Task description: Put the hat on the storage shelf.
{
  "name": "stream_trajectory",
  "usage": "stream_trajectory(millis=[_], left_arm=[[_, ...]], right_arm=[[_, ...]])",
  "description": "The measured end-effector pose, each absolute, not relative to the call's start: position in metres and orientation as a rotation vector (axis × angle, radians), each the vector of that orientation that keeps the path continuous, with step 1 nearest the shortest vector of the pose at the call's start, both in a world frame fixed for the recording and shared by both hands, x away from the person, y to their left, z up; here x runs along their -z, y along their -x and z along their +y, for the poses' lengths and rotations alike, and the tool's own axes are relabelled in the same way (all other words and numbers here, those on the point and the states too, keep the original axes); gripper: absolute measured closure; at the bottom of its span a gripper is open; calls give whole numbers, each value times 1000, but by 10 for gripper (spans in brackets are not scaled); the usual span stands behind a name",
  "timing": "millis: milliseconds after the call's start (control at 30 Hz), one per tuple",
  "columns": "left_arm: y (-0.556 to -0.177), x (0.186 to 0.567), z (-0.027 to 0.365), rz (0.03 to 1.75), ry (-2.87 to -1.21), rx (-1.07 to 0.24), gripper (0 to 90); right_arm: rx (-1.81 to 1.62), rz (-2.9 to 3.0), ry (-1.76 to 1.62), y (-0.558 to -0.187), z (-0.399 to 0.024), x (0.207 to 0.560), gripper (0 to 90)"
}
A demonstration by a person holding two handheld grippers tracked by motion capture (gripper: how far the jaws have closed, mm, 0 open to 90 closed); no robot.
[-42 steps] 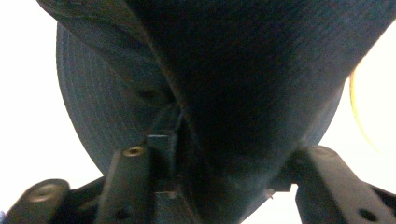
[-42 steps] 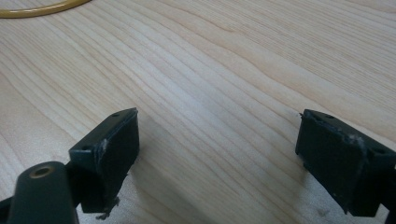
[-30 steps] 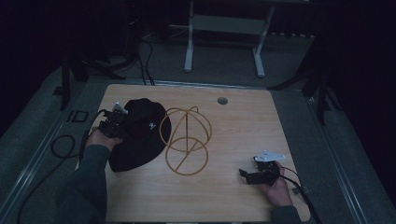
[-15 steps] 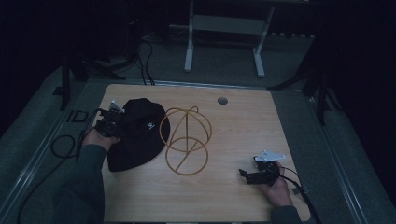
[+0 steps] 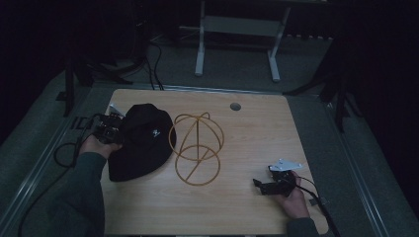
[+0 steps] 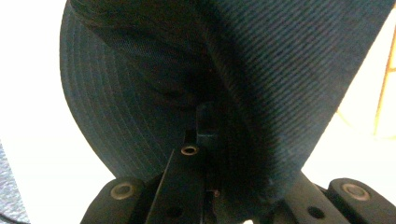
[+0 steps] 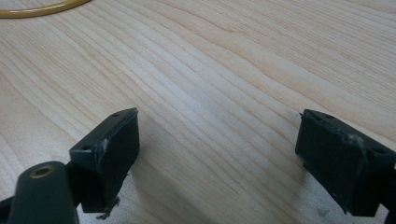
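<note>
A black bucket hat [image 5: 141, 143] with a small white logo lies on the left of the wooden table [image 5: 257, 133]. My left gripper [image 5: 109, 129] is at its left edge, shut on the hat's brim. In the left gripper view the dark ribbed hat [image 6: 224, 70] is raised in front of the camera, with the left gripper [image 6: 205, 140] pinching its fabric. A gold wire hat stand [image 5: 196, 148] stands just right of the hat. Near the front right corner my right gripper [image 5: 269, 185] rests low over bare wood. Its jaws are wide open in the right gripper view [image 7: 217, 149], with nothing between them.
A round cable hole [image 5: 235, 106] sits near the table's far edge. A curve of the stand's gold base ring [image 7: 37, 10] lies well ahead of the right gripper. A black cable [image 5: 64, 153] loops on the floor to the left, and a white frame [image 5: 237, 29] stands beyond the table.
My left gripper has shifted slightly left while holding the hat's brim, and the hat has shifted a little with it. The right gripper has stayed put.
</note>
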State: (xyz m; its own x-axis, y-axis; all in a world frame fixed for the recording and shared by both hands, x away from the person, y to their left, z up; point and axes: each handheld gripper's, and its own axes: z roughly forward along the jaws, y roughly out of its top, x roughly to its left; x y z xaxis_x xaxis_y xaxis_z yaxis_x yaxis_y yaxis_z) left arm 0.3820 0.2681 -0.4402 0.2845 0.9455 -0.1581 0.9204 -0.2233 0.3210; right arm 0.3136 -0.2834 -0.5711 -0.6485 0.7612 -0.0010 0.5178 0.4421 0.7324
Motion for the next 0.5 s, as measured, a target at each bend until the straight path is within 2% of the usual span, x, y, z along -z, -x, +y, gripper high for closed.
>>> stream_trajectory(millis=[500], left_arm=[[-377,424,276,1648,-2185,-89,883]], right_arm=[[-1031,2367,-1093,-314,-283,571,135]])
